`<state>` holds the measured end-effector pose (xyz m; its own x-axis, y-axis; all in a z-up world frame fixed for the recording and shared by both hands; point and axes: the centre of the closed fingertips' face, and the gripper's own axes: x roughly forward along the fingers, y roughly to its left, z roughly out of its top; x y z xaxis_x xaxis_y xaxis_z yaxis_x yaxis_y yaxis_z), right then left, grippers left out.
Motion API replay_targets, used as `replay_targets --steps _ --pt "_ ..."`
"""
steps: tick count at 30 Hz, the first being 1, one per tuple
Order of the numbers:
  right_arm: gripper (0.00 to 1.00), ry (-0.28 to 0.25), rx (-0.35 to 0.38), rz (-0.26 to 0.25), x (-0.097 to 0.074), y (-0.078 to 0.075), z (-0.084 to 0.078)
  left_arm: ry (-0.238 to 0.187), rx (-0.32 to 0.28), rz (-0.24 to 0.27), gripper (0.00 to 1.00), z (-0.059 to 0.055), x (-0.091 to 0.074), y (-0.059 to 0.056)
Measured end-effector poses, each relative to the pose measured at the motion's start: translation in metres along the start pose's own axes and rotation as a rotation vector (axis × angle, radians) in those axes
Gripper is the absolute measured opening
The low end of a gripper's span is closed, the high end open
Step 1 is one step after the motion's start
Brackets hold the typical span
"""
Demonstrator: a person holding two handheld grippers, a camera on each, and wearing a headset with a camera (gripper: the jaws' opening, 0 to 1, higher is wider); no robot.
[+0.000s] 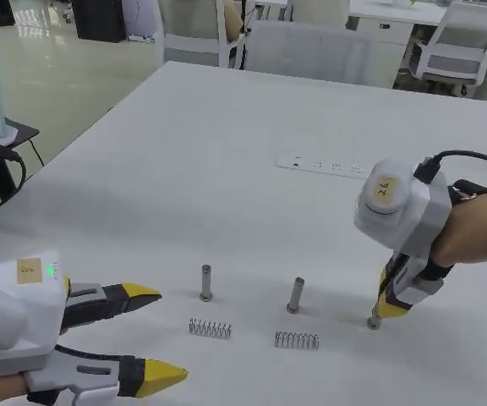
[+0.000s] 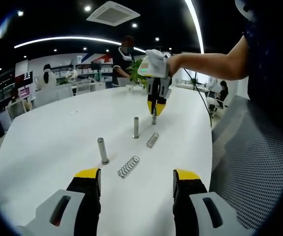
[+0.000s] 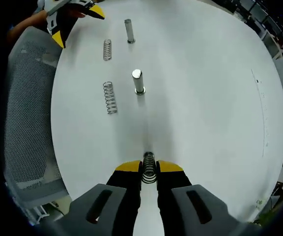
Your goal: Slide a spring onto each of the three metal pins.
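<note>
Two springs lie flat on the white worktop [image 1: 227, 152] in the head view: the left spring [image 1: 210, 328] just before the left pin [image 1: 206, 282], the right spring [image 1: 297, 340] just before the middle pin [image 1: 295, 295], both pins upright and bare. Our right hand-held gripper [image 1: 393, 306] pinches a third spring [image 3: 149, 168] at the third pin [image 1: 374, 320]. Our left hand-held gripper [image 1: 155, 331] hovers with jaws spread, holding nothing.
</note>
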<state>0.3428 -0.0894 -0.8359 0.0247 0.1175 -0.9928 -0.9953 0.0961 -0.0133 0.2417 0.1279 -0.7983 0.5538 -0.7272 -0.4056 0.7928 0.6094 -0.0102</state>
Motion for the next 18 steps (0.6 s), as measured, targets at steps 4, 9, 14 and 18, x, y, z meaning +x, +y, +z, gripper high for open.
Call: replay_targets --steps 4,9,14,18 --pt "0.09 0.018 -0.006 -0.006 0.007 0.001 -0.003 0.002 -0.002 0.003 0.54 -0.001 -0.001 0.0" --pt "0.09 0.012 0.005 -0.005 0.014 0.0 -0.003 0.004 -0.001 0.004 0.54 -0.001 -0.001 0.0" --pt "0.09 0.002 0.008 -0.011 0.013 0.0 0.0 0.003 -0.001 0.004 0.53 -0.001 -0.001 0.0" --pt "0.09 0.0 0.007 -0.01 0.013 -0.001 0.0 0.005 0.0 0.003 0.53 -0.002 -0.001 0.0"
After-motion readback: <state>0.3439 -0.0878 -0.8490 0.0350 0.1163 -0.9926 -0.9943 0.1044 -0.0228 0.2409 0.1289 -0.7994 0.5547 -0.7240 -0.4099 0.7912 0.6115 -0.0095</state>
